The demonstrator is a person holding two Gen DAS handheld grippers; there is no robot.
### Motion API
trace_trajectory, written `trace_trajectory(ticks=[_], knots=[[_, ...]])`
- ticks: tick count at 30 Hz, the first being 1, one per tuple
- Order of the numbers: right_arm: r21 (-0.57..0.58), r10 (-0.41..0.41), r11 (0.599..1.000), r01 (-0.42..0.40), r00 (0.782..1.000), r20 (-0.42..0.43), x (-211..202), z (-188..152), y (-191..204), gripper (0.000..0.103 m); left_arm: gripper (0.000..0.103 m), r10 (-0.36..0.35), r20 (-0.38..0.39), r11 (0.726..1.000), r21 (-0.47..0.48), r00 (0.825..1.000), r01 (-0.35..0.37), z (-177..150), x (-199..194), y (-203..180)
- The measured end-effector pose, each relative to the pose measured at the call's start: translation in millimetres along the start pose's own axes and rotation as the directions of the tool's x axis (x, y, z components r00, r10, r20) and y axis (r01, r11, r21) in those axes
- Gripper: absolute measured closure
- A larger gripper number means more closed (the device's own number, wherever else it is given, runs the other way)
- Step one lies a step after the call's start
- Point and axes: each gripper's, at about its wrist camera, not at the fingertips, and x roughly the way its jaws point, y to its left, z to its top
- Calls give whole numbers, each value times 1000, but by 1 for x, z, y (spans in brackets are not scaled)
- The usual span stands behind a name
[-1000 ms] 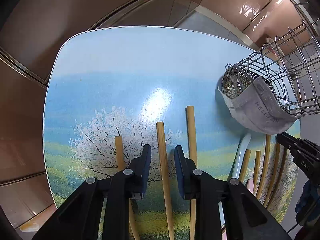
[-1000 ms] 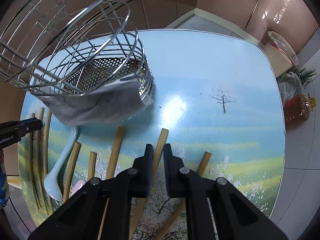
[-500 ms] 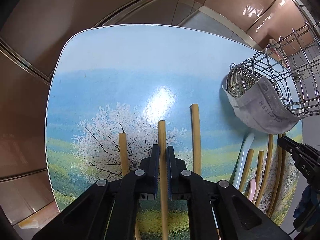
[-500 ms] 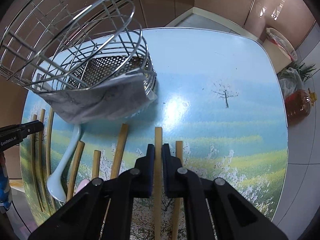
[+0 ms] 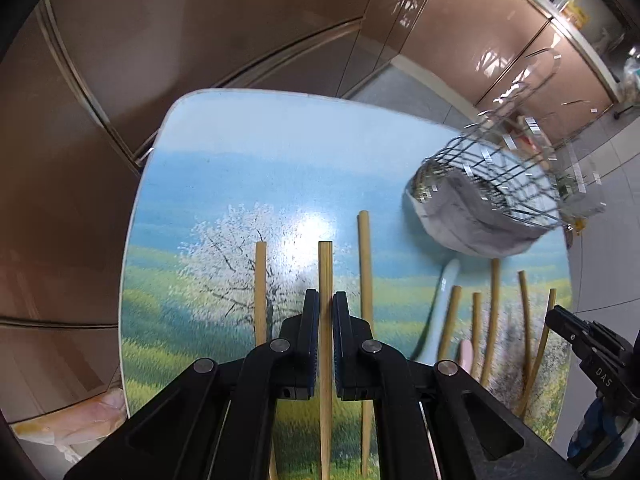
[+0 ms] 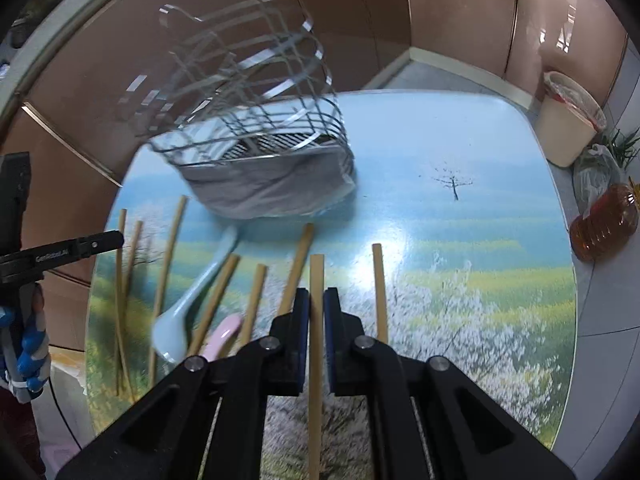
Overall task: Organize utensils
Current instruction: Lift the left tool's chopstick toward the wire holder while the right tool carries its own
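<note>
Pinched between the pads of my left gripper (image 5: 326, 300) is a bamboo chopstick (image 5: 325, 264), held above the table and pointing away from me. Two more chopsticks (image 5: 260, 288) lie on either side of it on the table. My right gripper (image 6: 316, 300) is likewise shut on another bamboo chopstick (image 6: 316, 276). The wire utensil basket (image 6: 260, 152) with a grey cloth under it stands at the back, blurred in both views. A white spoon (image 6: 188, 308), a pink spoon (image 6: 224, 332) and several chopsticks (image 6: 164, 264) lie in front of the basket.
The table top (image 5: 260, 152) carries a painted landscape and has rounded corners. Brown cabinet fronts surround it. On the floor to the right stand a cream bin (image 6: 568, 120), an amber oil bottle (image 6: 604, 224) and a plastic bag (image 6: 596, 168).
The left jaws closed on the middle chopstick. Both grippers then rose from the table with their chopsticks. The right gripper's chopstick swung from slanted to straight ahead.
</note>
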Motion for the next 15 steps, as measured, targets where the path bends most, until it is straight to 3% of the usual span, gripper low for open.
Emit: trace_trajectory(ticks=[6,15], knots=[[-30,38,999,-34,991,127,-55,-28,14,96,97,-45,123,999,13,991,44,-36,-58,-3],[-70,55,997,-38,959,278,-132,-74,30,97,97,-70,267,997,30,961,64,-87,-128,-14]])
